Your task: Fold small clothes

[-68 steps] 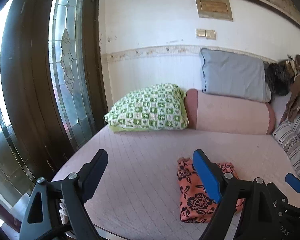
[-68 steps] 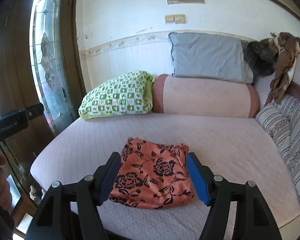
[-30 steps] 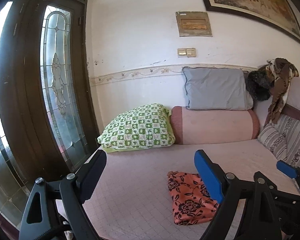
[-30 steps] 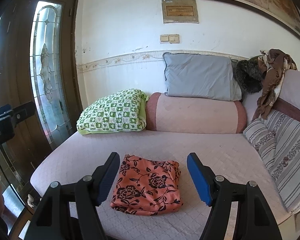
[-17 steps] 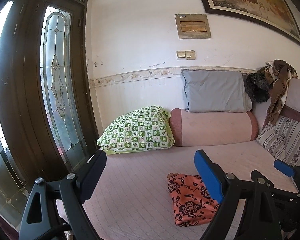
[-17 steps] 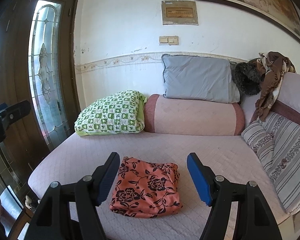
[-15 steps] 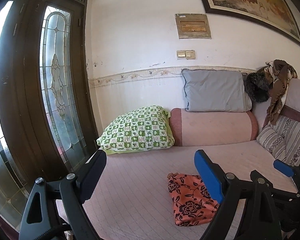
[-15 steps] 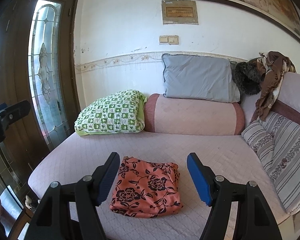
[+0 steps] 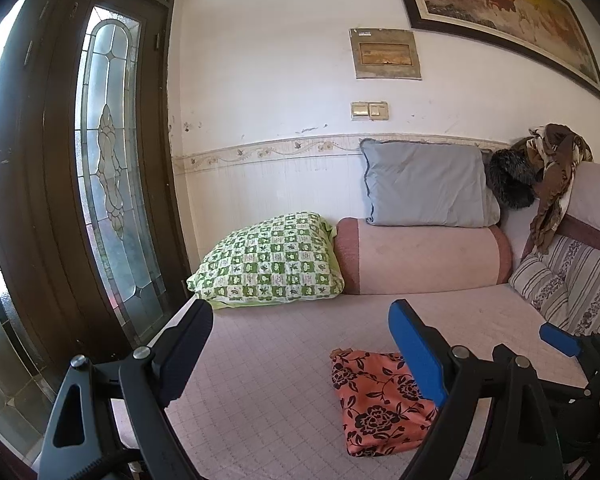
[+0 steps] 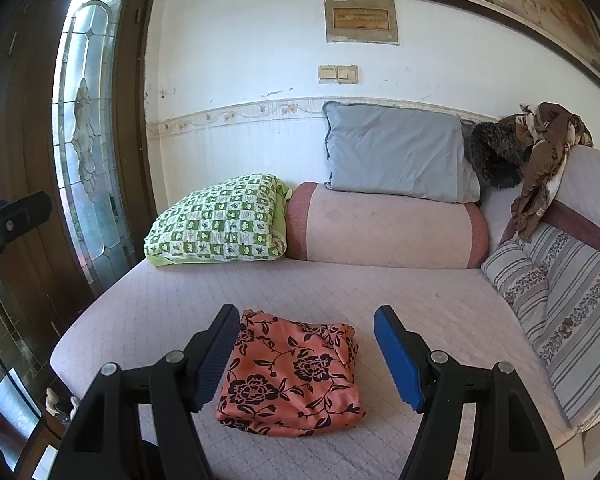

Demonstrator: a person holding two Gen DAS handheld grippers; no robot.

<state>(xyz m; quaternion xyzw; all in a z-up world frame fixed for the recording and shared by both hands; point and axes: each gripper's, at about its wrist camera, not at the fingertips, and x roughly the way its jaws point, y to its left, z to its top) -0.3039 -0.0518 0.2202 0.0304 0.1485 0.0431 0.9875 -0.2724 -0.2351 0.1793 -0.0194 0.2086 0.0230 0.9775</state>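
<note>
A small orange garment with black flowers (image 10: 296, 376) lies folded into a neat rectangle on the pink quilted daybed (image 10: 420, 304), near its front edge. In the left wrist view the same garment (image 9: 376, 396) shows partly behind the blue right finger. My right gripper (image 10: 306, 354) hangs open above and in front of the garment, nothing between its pads. My left gripper (image 9: 300, 344) is open too, held over the bed to the left of the cloth. The tip of the right gripper (image 9: 560, 340) shows at the left view's right edge.
A green checked pillow (image 10: 220, 220), a pink bolster (image 10: 384, 228) and a grey pillow (image 10: 396, 152) line the back wall. A striped cushion (image 10: 560, 292) and draped brown cloth (image 10: 540, 152) sit on the right. A dark wooden door with leaded glass (image 9: 108, 184) stands left.
Over the earliest frames both grippers drew back and up from the folded garment, so it looks smaller and lower. In the last second almost nothing has shifted.
</note>
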